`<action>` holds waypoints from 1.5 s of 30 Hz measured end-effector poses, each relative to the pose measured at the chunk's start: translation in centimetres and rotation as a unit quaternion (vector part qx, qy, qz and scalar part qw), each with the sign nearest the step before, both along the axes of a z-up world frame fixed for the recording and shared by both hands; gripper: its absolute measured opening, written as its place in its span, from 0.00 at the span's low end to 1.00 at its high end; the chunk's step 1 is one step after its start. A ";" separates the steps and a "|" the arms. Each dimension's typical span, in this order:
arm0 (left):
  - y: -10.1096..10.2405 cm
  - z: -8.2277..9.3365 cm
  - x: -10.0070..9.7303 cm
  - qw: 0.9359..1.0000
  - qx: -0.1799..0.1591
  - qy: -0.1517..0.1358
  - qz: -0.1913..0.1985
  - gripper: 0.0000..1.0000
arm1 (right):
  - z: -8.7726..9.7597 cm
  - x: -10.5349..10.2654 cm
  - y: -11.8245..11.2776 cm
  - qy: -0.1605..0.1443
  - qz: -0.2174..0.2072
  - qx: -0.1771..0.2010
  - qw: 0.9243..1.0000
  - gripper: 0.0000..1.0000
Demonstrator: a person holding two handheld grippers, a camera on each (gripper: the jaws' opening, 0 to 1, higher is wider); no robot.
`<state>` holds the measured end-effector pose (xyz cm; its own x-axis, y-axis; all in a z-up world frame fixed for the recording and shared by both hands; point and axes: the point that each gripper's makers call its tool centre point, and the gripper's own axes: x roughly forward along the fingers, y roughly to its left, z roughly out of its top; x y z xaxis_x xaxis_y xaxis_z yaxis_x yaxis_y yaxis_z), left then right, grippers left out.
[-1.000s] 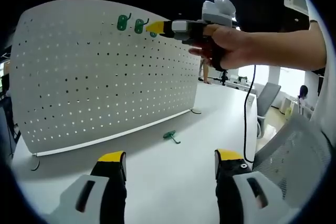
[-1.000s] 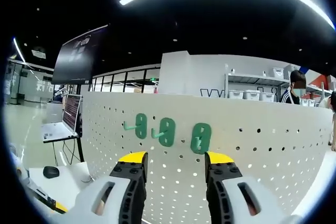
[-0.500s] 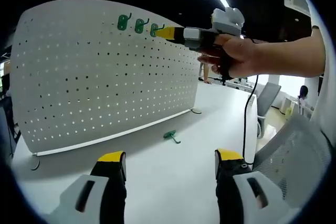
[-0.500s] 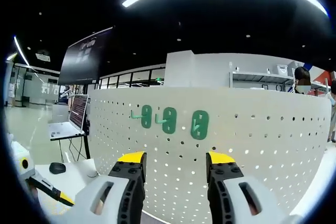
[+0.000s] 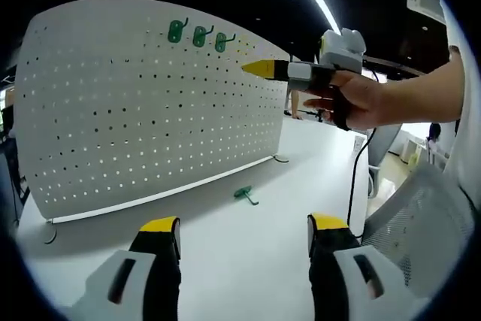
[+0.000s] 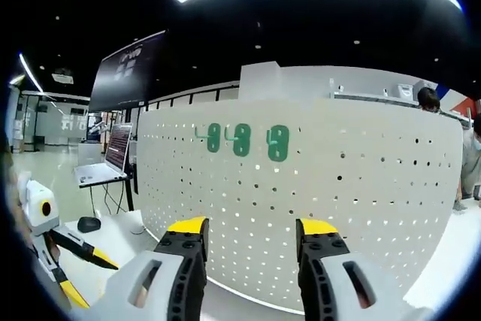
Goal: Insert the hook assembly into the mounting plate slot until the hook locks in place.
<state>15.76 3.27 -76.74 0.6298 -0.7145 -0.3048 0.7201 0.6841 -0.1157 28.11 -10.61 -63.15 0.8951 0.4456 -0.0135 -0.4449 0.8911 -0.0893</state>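
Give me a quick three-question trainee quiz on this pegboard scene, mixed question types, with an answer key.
1. True or false: a green hook lies loose on the table in front of the pegboard.
2. How many green hooks hang in the row near the pegboard's top edge?
A. two
B. three
C. five
3. Fill in: the right gripper, held in a hand, is ____ the pegboard, gripping nothing.

Key: 1 true; 2 B; 3 clear of.
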 end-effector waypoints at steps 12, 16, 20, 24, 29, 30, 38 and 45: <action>0.0 -0.1 -0.1 1.000 0.001 0.001 -0.002 0.70 | -2.3 -1.7 -1.2 0.021 -0.001 -0.006 1.000 0.46; 0.1 0.0 -0.1 1.000 0.000 0.001 0.000 0.70 | -2.7 -2.2 -1.5 0.026 -0.001 -0.006 1.000 0.46; 0.0 0.0 -0.1 1.000 -0.003 0.002 -0.001 0.71 | -3.3 -2.8 -1.8 0.032 0.000 -0.008 0.999 0.46; -0.2 0.0 -0.1 1.000 -0.002 0.002 -0.002 0.71 | -3.7 -3.3 -2.1 0.036 -0.001 -0.008 0.999 0.45; -0.1 0.0 -0.1 1.000 -0.001 0.002 -0.001 0.71 | -4.7 -4.0 -2.6 0.047 -0.004 -0.009 0.999 0.45; -0.1 0.0 -0.1 1.000 -0.001 0.002 -0.001 0.71 | -5.0 -4.1 -2.8 0.050 -0.005 -0.008 0.999 0.45; 0.0 0.0 0.0 1.000 -0.001 0.001 0.001 0.71 | -5.9 -4.8 -3.4 0.062 -0.007 -0.008 0.998 0.46; 0.0 0.0 0.0 1.000 0.000 0.001 0.000 0.71 | -7.0 -5.6 -3.9 0.076 -0.008 -0.009 0.997 0.47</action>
<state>15.73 3.23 -76.76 0.6292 -0.7147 -0.3054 0.7198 0.6841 -0.1179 22.48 -14.49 -70.18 0.8889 0.4302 -0.1574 -0.4408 0.8968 -0.0385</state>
